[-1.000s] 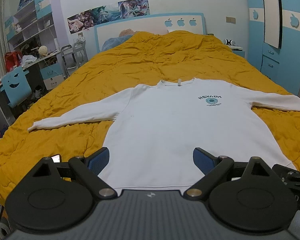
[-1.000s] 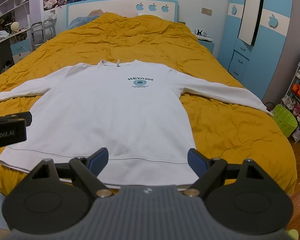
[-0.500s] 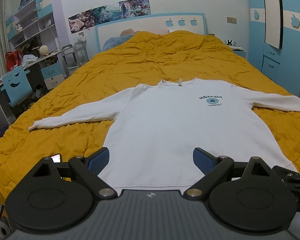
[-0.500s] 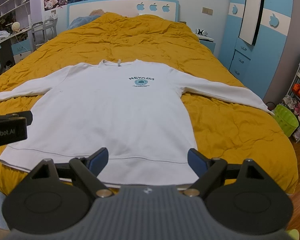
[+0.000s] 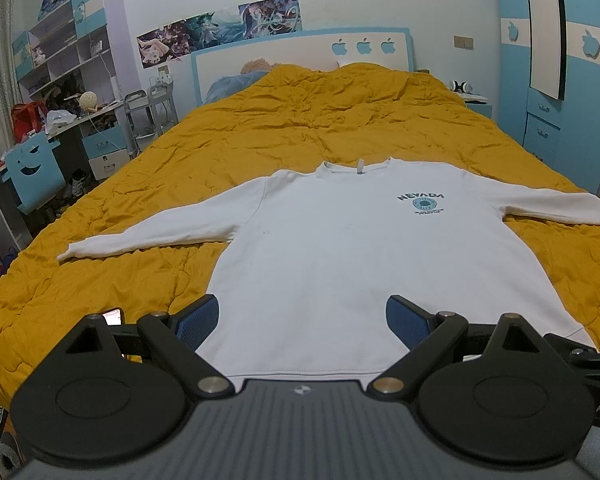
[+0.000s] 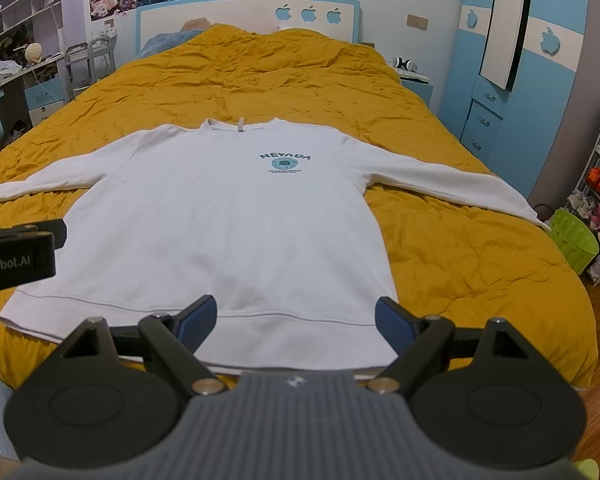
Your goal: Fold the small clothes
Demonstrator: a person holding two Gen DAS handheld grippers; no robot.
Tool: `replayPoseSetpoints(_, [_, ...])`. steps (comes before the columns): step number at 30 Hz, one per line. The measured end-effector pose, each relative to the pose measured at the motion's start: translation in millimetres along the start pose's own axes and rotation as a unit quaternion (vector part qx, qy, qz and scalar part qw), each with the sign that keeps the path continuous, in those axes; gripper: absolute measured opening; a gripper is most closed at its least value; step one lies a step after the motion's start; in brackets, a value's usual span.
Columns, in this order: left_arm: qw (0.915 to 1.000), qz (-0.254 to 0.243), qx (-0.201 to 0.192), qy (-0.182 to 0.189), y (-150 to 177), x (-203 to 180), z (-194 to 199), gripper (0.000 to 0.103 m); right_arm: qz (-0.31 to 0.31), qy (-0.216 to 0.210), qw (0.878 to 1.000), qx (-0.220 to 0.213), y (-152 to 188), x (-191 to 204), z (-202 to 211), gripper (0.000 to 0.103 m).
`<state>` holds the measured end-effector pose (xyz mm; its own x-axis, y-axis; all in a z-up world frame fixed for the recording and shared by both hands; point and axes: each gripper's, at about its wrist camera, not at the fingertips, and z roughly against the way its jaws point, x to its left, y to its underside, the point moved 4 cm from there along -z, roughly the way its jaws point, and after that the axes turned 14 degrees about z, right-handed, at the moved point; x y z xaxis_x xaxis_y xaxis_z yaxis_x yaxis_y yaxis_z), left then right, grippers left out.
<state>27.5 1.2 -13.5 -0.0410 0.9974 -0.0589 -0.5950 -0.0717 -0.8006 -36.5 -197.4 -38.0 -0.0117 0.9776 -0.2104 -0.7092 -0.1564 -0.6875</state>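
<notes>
Left wrist view: my left gripper (image 5: 302, 322) is spread wide, holding nothing, just short of the hem of the white sweatshirt (image 5: 352, 256). It lies flat on the yellow quilt (image 5: 320, 128), long axis running straight away from me, collar far.

Right wrist view: my right gripper (image 6: 296, 320) is spread too, empty, over the hem's right half. Chest print reads "NEVADA" (image 6: 285, 156). Both arms look equally near.
</notes>
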Motion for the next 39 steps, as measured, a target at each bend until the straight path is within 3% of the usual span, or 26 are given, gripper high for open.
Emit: replayPoseSetpoints(39, [0.9999, 0.013, 0.005, 0.009, -3.6, 2.1, -6.3, 0.103, 0.006, -0.005, 1.000, 0.001, -1.9, -0.1, -2.5, 0.082])
